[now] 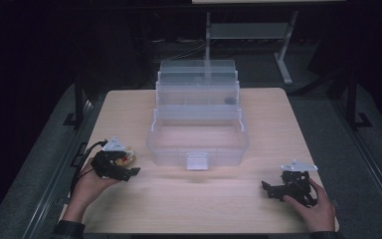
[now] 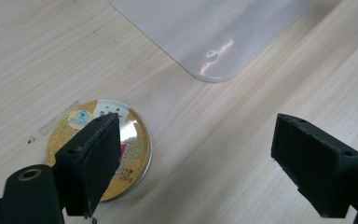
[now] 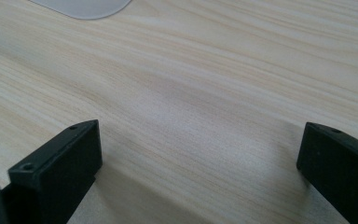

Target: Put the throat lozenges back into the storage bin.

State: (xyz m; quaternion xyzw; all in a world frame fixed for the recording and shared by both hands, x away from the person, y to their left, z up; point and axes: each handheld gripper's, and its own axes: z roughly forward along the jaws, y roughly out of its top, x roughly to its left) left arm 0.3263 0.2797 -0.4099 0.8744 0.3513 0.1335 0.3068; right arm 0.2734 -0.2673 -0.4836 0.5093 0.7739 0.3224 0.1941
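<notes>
Resting on the bench (image 1: 199, 199): one clear box (image 1: 197, 144), one round gold tin (image 2: 103, 148).
Left tool (image 2: 193, 149) gaped wide over the tin, gripping nothing; right tool (image 3: 198, 163) stood equally wide, empty.

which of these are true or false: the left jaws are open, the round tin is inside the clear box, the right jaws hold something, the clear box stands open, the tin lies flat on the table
1. The left gripper has its jaws open. True.
2. The round tin is inside the clear box. False: it lies on the table, to the left of the box.
3. The right gripper holds something. False: its jaws are open with bare wood between them.
4. The clear box stands open. True: its trays step up toward the back.
5. The tin lies flat on the table. True.
</notes>
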